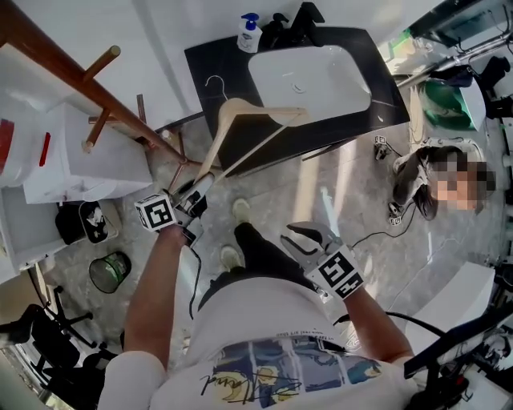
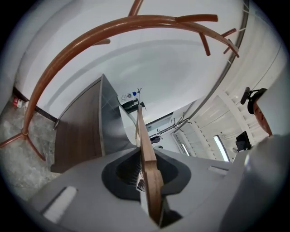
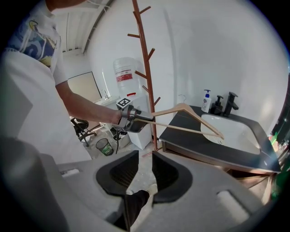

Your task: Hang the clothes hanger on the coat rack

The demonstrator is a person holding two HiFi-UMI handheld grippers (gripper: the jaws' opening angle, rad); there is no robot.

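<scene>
Pale wood shows edge-on between the jaws of the left gripper (image 1: 196,188): they are clamped on one end of the clothes hanger (image 2: 147,154), the pads pressing both flat faces. From that grip the clothes hanger (image 1: 220,132) reaches out roughly level, clear of any surface. Its wire hook and far shoulder are over the left part of the dark counter (image 1: 377,64), beside the white basin (image 1: 313,76). In the right gripper view the clothes hanger (image 3: 167,111) hangs in the air between the rack and the counter.

The brown coat rack (image 1: 72,76) rises just left of the left gripper, its base near the counter's corner and its short pegs angling upward. It is closer to the held end than to the hook.

The right gripper (image 1: 304,235) is low beside the person's leg, well apart from the hanger. Its jaws are apart and grip nothing; a dark trouser leg (image 3: 136,199) and the floor show through the gap.

A soap bottle (image 1: 249,34) and a black tap (image 1: 300,16) stand at the back of the counter. A white water dispenser (image 1: 80,160) stands behind the rack and a small bin (image 1: 110,271) sits on the floor.
</scene>
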